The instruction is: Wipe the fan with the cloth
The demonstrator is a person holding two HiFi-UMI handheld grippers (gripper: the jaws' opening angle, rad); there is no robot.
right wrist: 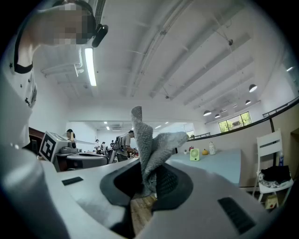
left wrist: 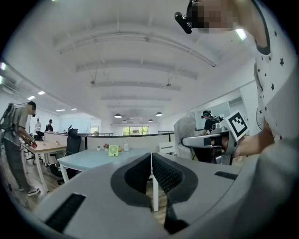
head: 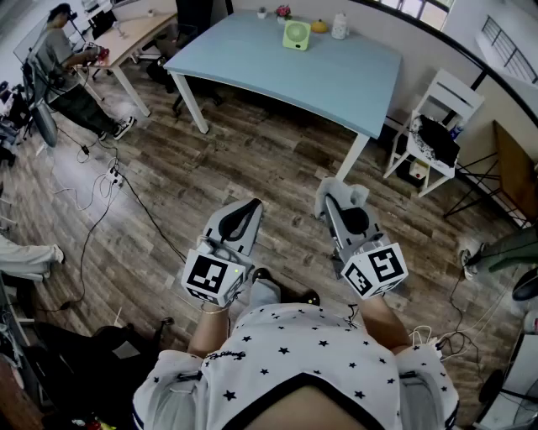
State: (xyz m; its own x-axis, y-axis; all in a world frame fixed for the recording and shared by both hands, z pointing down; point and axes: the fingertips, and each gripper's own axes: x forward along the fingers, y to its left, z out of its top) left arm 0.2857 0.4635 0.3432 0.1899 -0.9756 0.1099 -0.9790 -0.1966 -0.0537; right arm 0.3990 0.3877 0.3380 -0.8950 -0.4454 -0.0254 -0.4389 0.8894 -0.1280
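A small green fan point(head: 296, 34) stands at the far side of a light blue table point(head: 336, 80), well ahead of both grippers; it also shows small in the left gripper view point(left wrist: 113, 150) and the right gripper view point(right wrist: 194, 154). My right gripper point(head: 340, 195) is shut on a grey cloth point(right wrist: 148, 148) that sticks up from between its jaws; the cloth point(head: 346, 192) shows at the jaw tips in the head view. My left gripper point(head: 250, 209) is shut with nothing in it, its jaws pressed together. Both are held over the wooden floor, short of the table.
Beside the fan stand a white jar point(head: 340, 26), a yellow object point(head: 319, 26) and a small flower pot point(head: 282, 13). A white chair point(head: 433, 126) with dark things on it is right of the table. A person point(head: 67, 67) works at a desk far left. Cables point(head: 101, 193) cross the floor.
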